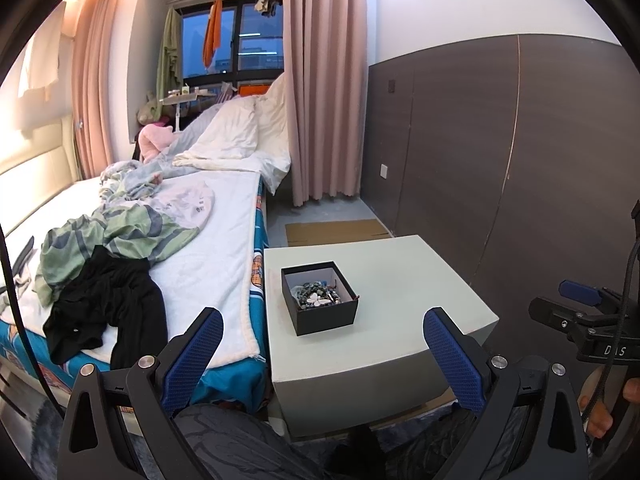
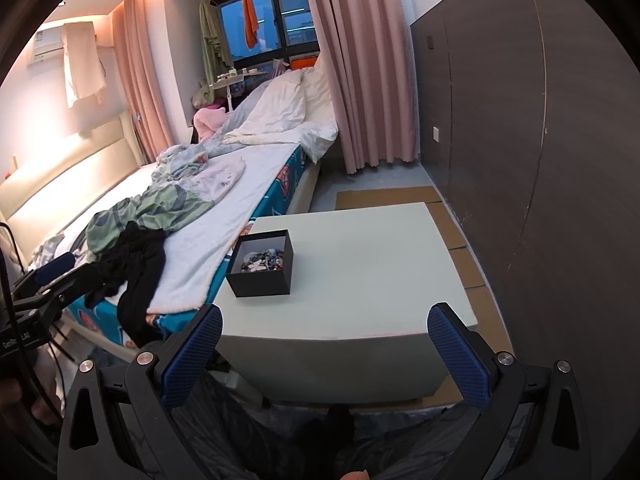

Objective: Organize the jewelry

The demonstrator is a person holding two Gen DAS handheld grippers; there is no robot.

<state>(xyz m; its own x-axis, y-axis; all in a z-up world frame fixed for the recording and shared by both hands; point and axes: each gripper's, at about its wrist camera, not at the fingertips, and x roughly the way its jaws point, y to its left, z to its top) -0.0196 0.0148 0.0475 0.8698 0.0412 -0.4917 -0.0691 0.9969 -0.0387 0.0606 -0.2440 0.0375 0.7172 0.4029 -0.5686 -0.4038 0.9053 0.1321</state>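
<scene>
A small black open box (image 1: 320, 303) sits on a pale low table (image 1: 404, 280), near its left side. Inside lies a heap of jewelry (image 1: 318, 295) with beads and a white butterfly piece. The box also shows in the right wrist view (image 2: 262, 266), with the jewelry (image 2: 262, 261) inside. My left gripper (image 1: 323, 322) is open and empty, held back from the table's near edge. My right gripper (image 2: 325, 320) is open and empty, also short of the table (image 2: 380, 272). The right gripper shows at the right edge of the left wrist view (image 1: 580, 300).
A bed (image 1: 192, 232) with a white sheet, green and black clothes (image 1: 108, 280) stands against the table's left side. A dark panelled wall (image 1: 520, 152) runs on the right. Cardboard (image 1: 336, 230) lies on the floor behind the table. Pink curtains (image 1: 324, 80) hang at the back.
</scene>
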